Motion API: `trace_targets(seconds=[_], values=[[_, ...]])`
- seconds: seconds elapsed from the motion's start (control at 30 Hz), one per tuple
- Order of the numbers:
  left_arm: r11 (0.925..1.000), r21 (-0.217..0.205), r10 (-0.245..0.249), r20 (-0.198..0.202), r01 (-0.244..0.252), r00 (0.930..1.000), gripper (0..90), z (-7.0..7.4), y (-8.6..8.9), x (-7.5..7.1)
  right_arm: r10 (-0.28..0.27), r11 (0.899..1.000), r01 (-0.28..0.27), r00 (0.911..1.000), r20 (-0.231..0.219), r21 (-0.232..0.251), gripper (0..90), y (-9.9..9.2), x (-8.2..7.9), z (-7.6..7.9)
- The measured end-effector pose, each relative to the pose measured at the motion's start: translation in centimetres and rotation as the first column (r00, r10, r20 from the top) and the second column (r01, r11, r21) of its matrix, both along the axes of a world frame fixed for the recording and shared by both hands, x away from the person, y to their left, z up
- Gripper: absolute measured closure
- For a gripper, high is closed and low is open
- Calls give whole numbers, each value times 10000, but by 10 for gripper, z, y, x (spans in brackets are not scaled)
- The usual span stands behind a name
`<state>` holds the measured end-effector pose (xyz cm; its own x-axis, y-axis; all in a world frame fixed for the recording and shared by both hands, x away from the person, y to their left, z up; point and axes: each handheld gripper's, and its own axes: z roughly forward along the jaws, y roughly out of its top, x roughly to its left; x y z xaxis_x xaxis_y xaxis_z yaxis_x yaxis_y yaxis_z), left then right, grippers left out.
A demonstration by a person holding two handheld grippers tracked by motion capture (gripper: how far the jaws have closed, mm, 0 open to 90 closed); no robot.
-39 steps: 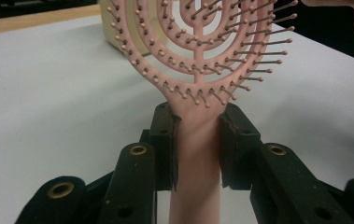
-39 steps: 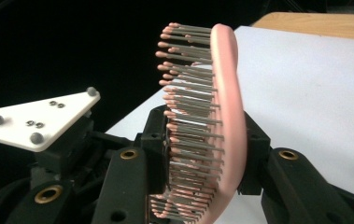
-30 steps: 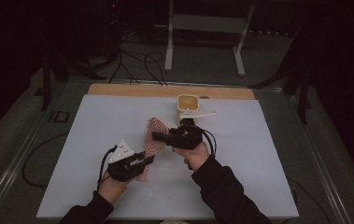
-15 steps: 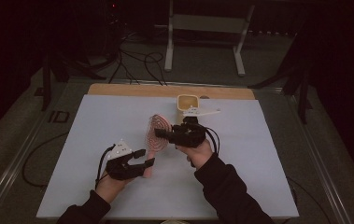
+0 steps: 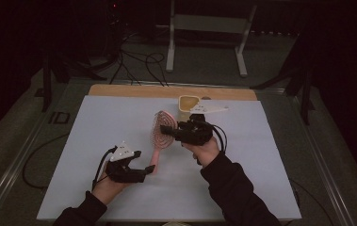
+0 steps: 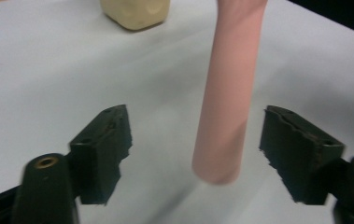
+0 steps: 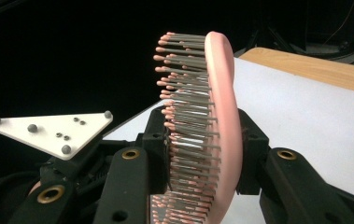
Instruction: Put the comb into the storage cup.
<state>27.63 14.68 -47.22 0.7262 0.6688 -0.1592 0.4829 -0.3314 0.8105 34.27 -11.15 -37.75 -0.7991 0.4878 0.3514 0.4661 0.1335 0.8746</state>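
Note:
A pink hairbrush [image 5: 161, 130] is held above the white table with its handle slanting down toward the near left. My right gripper [image 5: 173, 133] is shut on the brush's round head [image 7: 222, 116], one pad on the bristle side and one on the back. My left gripper [image 5: 149, 169] sits at the handle's end. Its jaws have just been opening and now stand wide on either side of the pink handle [image 6: 228, 93], which lies between them untouched by either pad.
A small yellow cup [image 5: 188, 102] stands at the back of the white mat [image 5: 91, 136], just beyond the right gripper. A wooden board edge [image 5: 133, 90] runs along the far side. Cables and a metal stand lie on the dark floor behind.
The left gripper's jaws have opened off the brush handle. The right gripper has kept its grip on the brush head, and both hands have stayed about where they were.

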Motion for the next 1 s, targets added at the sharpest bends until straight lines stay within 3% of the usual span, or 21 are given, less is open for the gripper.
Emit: trace_targets(seconds=[0.03, 0.07, 0.1, 0.23, 0.27, 0.33, 0.43, 0.5, 0.73, 1.0], values=[[10000, 0, 0, 0, 0, 10000, 165, 0, 0, 0, -10, 10000, 10, 10000, 41, 3, 647, -1, 0, 1], [9994, 94, -324, -35, 325, 9995, 145, 0, 2, -1, -38, 10000, 37, 10000, 49, 14, 647, -2, 1, 2], [9994, 94, -324, -35, 325, 9995, 141, 0, 2, -1, -59, 10000, 59, 10000, 35, 30, 647, -3, 1, 2], [9988, -154, -473, -152, 470, 9988, 73, 0, 8, -1, -176, 9998, 175, 9998, 104, 41, 647, -7, 2, 5], [9976, -419, -568, -227, 558, 9981, 33, 0, 12, 0, -214, 9998, 213, 9997, 94, 62, 647, -9, 3, 6], [9971, -399, -648, -169, 641, 9978, 9, 0, 15, -1, -247, 9997, 246, 9996, 118, 59, 647, -11, 3, 7], [9974, -380, -613, -84, 609, 9981, 1, -1, 18, -3, -287, 9996, 286, 9994, 178, 37, 647, -14, 3, 9], [9974, -137, -705, -209, 703, 9973, 1, -3, 22, -5, -357, 9993, 355, 9992, 163, 110, 647, -17, 4, 11], [9967, -94, -805, -262, 803, 9964, 1, -7, 30, -12, -486, 9988, 482, 9985, 256, 130, 647, -24, 5, 16], [9990, -153, -423, 123, 425, 9990, 1, -14, 48, -20, -684, 9975, 675, 9966, 454, 197, 647, -34, 7, 24]])
